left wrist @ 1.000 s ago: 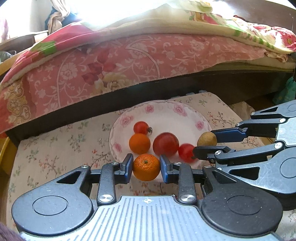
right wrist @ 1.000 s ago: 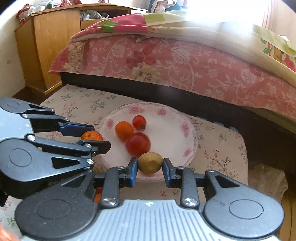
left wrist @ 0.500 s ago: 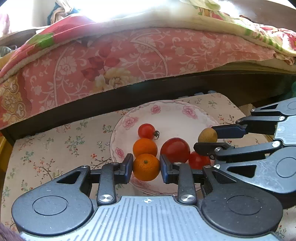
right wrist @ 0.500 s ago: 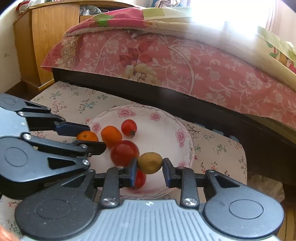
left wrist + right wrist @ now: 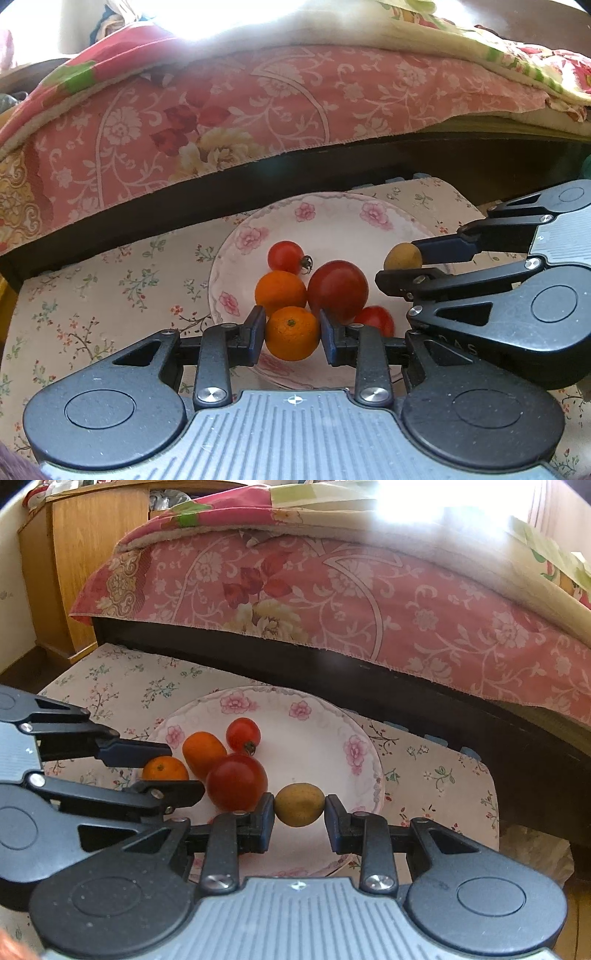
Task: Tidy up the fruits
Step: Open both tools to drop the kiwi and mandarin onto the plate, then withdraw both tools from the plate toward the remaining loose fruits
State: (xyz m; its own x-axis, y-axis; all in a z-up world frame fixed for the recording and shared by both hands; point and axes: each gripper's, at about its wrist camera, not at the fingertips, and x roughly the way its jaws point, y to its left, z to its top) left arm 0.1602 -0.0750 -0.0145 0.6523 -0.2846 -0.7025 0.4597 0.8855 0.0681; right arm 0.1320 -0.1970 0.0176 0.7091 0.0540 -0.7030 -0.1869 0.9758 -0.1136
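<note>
A white plate with pink flowers [image 5: 332, 218] [image 5: 317, 723] holds a large red tomato [image 5: 338, 290] [image 5: 236, 782], a small stemmed tomato [image 5: 286, 256] [image 5: 243, 734], an orange fruit [image 5: 280, 291] [image 5: 203, 751] and another red tomato [image 5: 375, 319]. My left gripper [image 5: 292, 321] [image 5: 177, 768] has a mandarin [image 5: 292, 334] [image 5: 164, 768] between its pads over the plate's near-left rim; its jaws are opening, the pads still touching the peel. My right gripper [image 5: 300, 805] [image 5: 400, 260] is shut on a small yellow-brown fruit [image 5: 300, 805] [image 5: 402, 256] above the plate's right half.
The plate rests on a low surface under a floral cloth [image 5: 110, 280] [image 5: 133, 686]. Behind it runs a dark bed frame [image 5: 332, 166] beneath a pink floral bedspread [image 5: 221, 103]. A wooden cabinet [image 5: 85, 554] stands at the far left. The cloth's right edge [image 5: 491, 782] drops off.
Both grippers have carried their fruits forward over the plate. The mandarin now hangs beside the orange fruit, and the yellow-brown fruit has moved in past the large tomato.
</note>
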